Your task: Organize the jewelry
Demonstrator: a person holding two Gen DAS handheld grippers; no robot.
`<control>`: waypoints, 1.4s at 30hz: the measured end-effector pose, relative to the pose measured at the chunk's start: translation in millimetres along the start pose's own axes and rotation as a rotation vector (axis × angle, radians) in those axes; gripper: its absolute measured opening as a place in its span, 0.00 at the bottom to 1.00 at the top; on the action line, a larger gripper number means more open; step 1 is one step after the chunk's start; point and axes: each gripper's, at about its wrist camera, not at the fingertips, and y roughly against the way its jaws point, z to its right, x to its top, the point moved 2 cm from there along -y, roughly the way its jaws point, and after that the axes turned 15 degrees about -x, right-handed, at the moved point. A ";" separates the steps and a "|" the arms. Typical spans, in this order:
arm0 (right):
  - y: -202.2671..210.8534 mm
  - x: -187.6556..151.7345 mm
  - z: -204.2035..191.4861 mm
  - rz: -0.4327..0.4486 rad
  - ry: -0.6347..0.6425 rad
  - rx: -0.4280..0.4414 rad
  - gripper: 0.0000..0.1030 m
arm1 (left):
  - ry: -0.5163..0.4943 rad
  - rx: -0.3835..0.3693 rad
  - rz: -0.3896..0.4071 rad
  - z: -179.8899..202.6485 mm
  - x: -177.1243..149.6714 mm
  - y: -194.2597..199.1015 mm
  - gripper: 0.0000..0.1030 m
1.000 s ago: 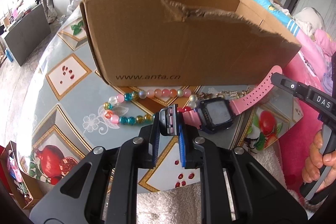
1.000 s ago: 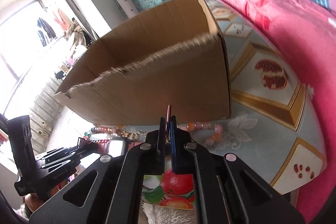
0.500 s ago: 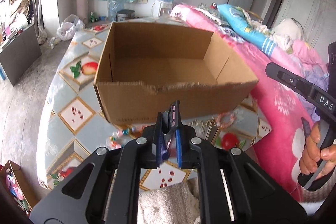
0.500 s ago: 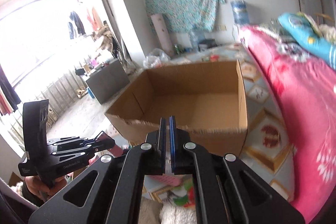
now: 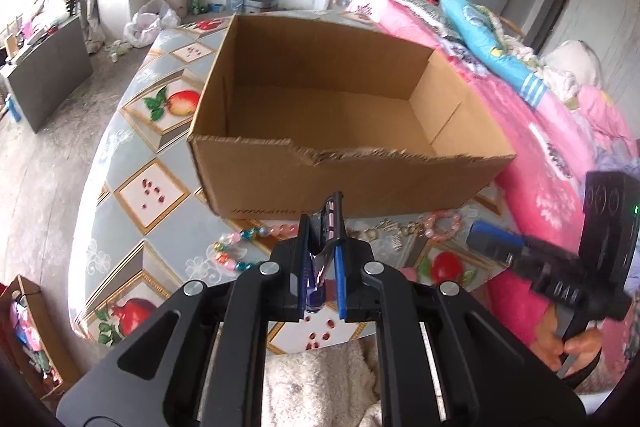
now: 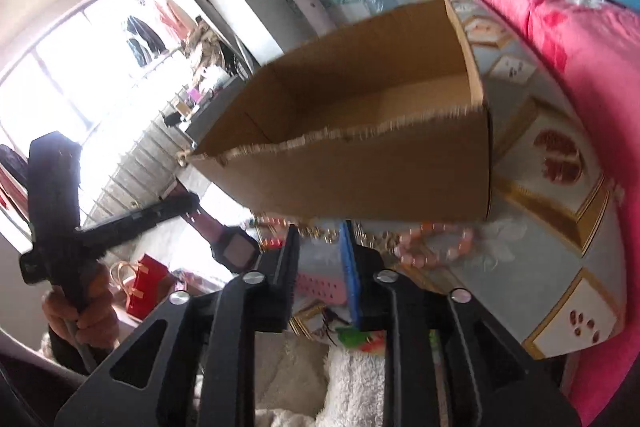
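Note:
A pink watch with a black face (image 6: 236, 249) hangs in the air by its strap (image 5: 330, 217), and my left gripper (image 5: 322, 245) is shut on that strap. Its lower pink strap (image 6: 320, 289) shows through the gap of my right gripper (image 6: 320, 231), whose jaws are opening; the pads do not press on it. An open cardboard box (image 5: 340, 187) stands on the table just beyond both grippers. In front of it lie a multicoloured bead bracelet (image 5: 236, 247), a pink bead bracelet (image 6: 440, 239) and small metal pieces (image 5: 392, 231).
The table (image 5: 132, 163) wears a fruit-patterned cloth and ends in a rounded edge at the left. A pink bed (image 5: 540, 131) runs along its right side. White fluffy fabric (image 5: 312, 379) lies under the grippers. A red gift bag (image 6: 148, 279) stands on the floor.
My left gripper has lifted the watch off the table, so the box now shows from above. My right gripper let go of the strap end, dropped back toward the table, and its jaws parted.

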 end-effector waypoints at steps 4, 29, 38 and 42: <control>-21.9 -16.6 -31.5 -0.047 0.178 0.014 0.45 | 0.044 0.048 -0.013 -8.0 -8.2 -2.1 0.10; -52.2 -0.8 -135.0 0.143 0.451 0.131 0.34 | 0.315 -0.210 0.003 -51.5 -12.5 4.2 0.10; -52.2 4.2 -142.3 0.124 0.395 0.138 0.09 | 0.333 -0.278 0.024 -59.1 -13.0 4.7 0.10; -51.3 5.9 -137.6 0.091 0.342 0.145 0.05 | 0.315 -0.318 0.049 -57.5 -12.8 9.9 0.22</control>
